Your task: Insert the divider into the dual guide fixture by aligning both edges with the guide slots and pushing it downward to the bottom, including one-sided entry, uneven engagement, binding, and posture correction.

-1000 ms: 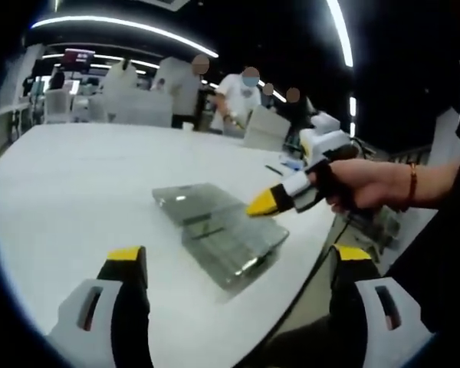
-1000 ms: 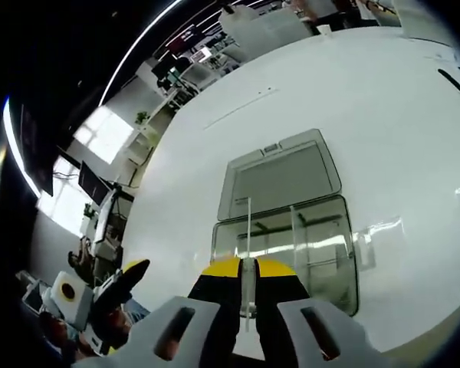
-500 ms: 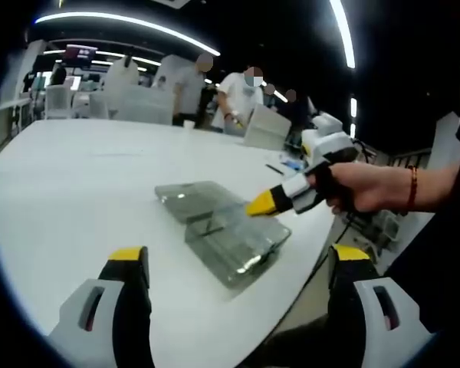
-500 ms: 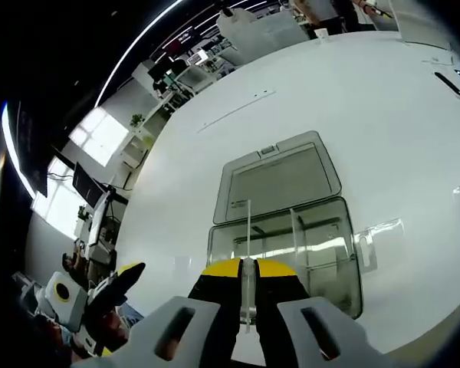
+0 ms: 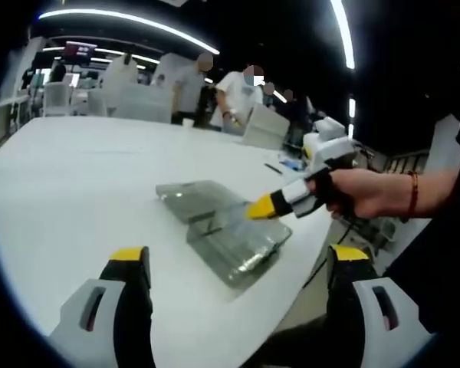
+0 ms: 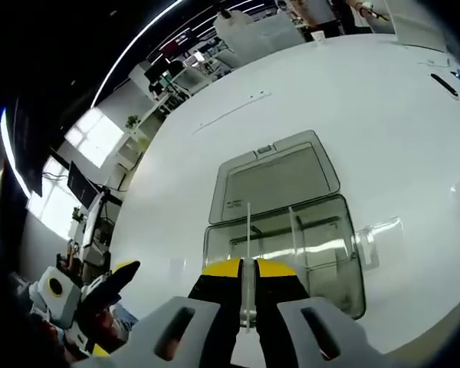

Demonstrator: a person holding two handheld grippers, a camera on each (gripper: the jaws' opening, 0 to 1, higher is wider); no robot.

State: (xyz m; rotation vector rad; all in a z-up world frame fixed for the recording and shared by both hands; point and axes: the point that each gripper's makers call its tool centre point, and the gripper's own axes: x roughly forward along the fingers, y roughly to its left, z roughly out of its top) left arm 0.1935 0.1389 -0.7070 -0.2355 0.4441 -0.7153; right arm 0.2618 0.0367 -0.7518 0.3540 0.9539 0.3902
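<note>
little has moved: right tool still clenches the divider above the fixture; left tool hangs released over the desk.

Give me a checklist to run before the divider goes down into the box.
1. Right gripper shut on the divider: ok.
2. Box open, its lid lying flat beside it: ok.
3. Divider over the box: ok.
4. Both divider edges lined up with the guide slots: cannot tell, the clear plastic hides the slots.
5. Left gripper open and off the box: ok.
6. Table bare round the box: ok.
</note>
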